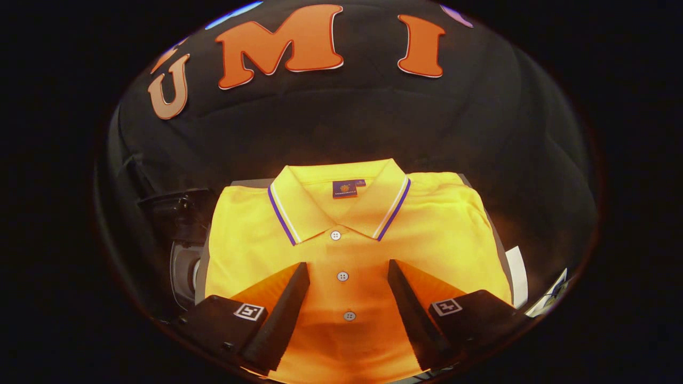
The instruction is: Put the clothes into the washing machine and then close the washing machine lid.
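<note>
Two fingers of the hand-held gripper (348, 269) hover spread wide, empty, over the folded yellow polo shirt (443, 224).

matt knit cloth polo shirt (352, 234), plastic buttons (342, 276)

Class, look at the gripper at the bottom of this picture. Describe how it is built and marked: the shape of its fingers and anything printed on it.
The gripper has two long wedge-shaped fingers with flat inner faces, narrowing toward their tips. Each widens at its base into a blocky mount carrying a small square black-and-white marker. The fingers stand apart, open, over a folded yellow polo shirt.
</note>
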Demonstrator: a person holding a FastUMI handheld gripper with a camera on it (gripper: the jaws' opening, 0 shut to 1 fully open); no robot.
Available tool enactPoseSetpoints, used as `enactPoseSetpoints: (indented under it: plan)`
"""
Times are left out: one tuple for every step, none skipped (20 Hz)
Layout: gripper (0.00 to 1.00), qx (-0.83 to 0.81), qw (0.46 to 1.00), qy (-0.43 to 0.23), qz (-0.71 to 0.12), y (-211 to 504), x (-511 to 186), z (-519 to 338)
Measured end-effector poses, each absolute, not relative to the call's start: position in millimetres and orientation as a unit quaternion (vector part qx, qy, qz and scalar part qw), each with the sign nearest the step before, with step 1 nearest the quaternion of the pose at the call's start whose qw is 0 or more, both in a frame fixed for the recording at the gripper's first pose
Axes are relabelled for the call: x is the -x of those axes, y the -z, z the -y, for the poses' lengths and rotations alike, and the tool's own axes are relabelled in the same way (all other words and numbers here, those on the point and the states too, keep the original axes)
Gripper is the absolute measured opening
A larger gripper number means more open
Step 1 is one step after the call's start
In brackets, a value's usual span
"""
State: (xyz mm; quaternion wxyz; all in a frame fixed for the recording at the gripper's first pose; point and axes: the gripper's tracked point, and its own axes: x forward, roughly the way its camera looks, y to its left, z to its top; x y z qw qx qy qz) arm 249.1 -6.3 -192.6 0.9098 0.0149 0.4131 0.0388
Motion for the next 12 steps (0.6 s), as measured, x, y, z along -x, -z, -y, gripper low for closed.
enactPoseSetpoints:
  plan:
    - [0.97, -0.012, 0.906, -0.043, -0.421, 193.2, -249.1, 5.7]
    - [0.95, -0.010, 0.902, -0.045, -0.428, 193.5, -248.9, 5.7]
    - [0.93, -0.011, 0.899, -0.050, -0.435, 193.1, -249.0, 1.8]
    - [0.87, -0.008, 0.895, -0.054, -0.443, 192.9, -248.6, -0.4]
    - [0.77, -0.007, 0.891, -0.057, -0.450, 193.7, -249.2, -4.1]
    - [0.68, -0.005, 0.888, -0.059, -0.456, 192.0, -248.2, -6.1]
    - [0.59, -0.006, 0.886, -0.059, -0.461, 189.6, -249.5, -7.4]
    - [0.49, -0.011, 0.883, -0.058, -0.465, 190.2, -250.9, -9.5]
    - [0.38, -0.015, 0.882, -0.051, -0.468, 188.7, -252.1, -12.0]
    - [0.26, -0.016, 0.884, -0.043, -0.466, 190.5, -255.1, -12.1]
    - [0.22, -0.016, 0.886, -0.038, -0.462, 188.5, -253.7, -12.4]
    - [0.22, -0.018, 0.892, -0.036, -0.450, 188.1, -254.2, -12.9]
